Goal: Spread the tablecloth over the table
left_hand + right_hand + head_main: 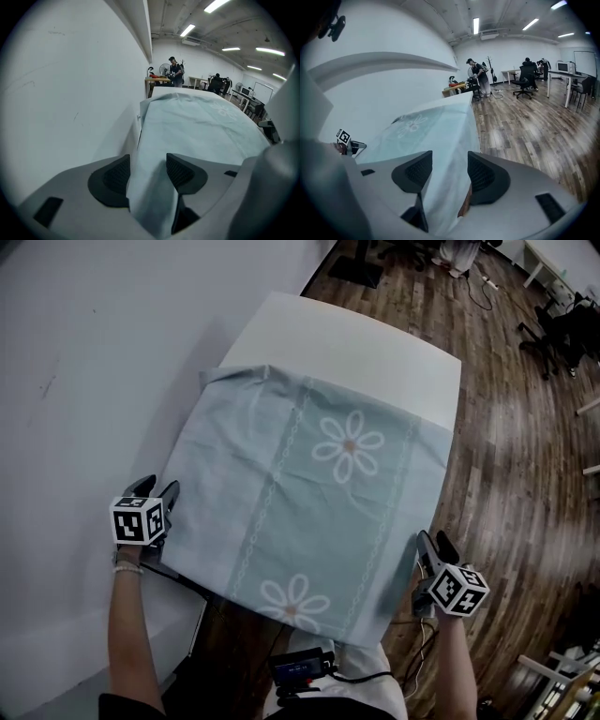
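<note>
Fingers [115,176] of my left gripper [157,487] are pinched on the left edge of the pale blue-green flowered tablecloth [309,493]; my right gripper [434,542] pinches its right edge. Count: two grippers, one cloth with two white daisies [349,444] showing, one white rectangular table [347,343]. The cloth covers the near part and a far strip lies bare, so I judge the spreading unfinished.

Both arms reach forward, held well apart. The left gripper [157,489] and right gripper [435,546] each have their jaws pinched on a near corner of the tablecloth [309,493].
</note>
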`<state>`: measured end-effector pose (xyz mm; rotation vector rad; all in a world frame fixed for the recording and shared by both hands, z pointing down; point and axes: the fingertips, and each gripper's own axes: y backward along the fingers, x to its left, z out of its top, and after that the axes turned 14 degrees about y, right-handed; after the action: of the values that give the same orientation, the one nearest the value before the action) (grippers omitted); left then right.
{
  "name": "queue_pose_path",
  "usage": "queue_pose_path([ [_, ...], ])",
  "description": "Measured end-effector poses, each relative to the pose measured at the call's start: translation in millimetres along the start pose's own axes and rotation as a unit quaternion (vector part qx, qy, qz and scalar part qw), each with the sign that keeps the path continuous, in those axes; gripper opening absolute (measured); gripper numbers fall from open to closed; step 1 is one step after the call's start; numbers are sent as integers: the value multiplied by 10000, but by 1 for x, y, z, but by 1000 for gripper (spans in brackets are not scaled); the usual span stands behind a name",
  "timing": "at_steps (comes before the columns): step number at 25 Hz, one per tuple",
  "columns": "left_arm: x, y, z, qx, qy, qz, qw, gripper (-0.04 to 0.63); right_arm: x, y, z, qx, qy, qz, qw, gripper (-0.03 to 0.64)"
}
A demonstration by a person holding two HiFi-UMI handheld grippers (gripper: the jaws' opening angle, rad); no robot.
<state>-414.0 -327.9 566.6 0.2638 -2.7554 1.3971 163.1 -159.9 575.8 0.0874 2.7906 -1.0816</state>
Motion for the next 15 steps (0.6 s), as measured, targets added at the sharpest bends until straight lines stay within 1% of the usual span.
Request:
queue_pose_path([
  [2,2,-2,0,-9,121,-56,9999,261,2,-4,-4,54,-25,-68,10000,249],
  [4,-1,-4,-1,-22,189,-201,9996,258,2,-5,-5,40,-58,-102,9999,244],
  [7,-4,-6,-1,43,319,-423,9986,227,5,-5,-5,-48,-243,-93,9997,231],
  [9,-5,-7,-1,90,317,-401,9987,226,7,-6,-5,-99,-413,-124,9990,207],
  [11,-6,-7,-1,55,235,-275,9993,216,9,-7,-3,-158,-508,-187,9984,173],
  [13,-8,-6,-1,-27,149,-152,9998,194,11,-9,-2,-219,-524,-262,9980,158],
  [15,-10,-6,-1,-75,120,-110,9998,173,12,-8,-3,-273,-518,-345,9977,155],
])
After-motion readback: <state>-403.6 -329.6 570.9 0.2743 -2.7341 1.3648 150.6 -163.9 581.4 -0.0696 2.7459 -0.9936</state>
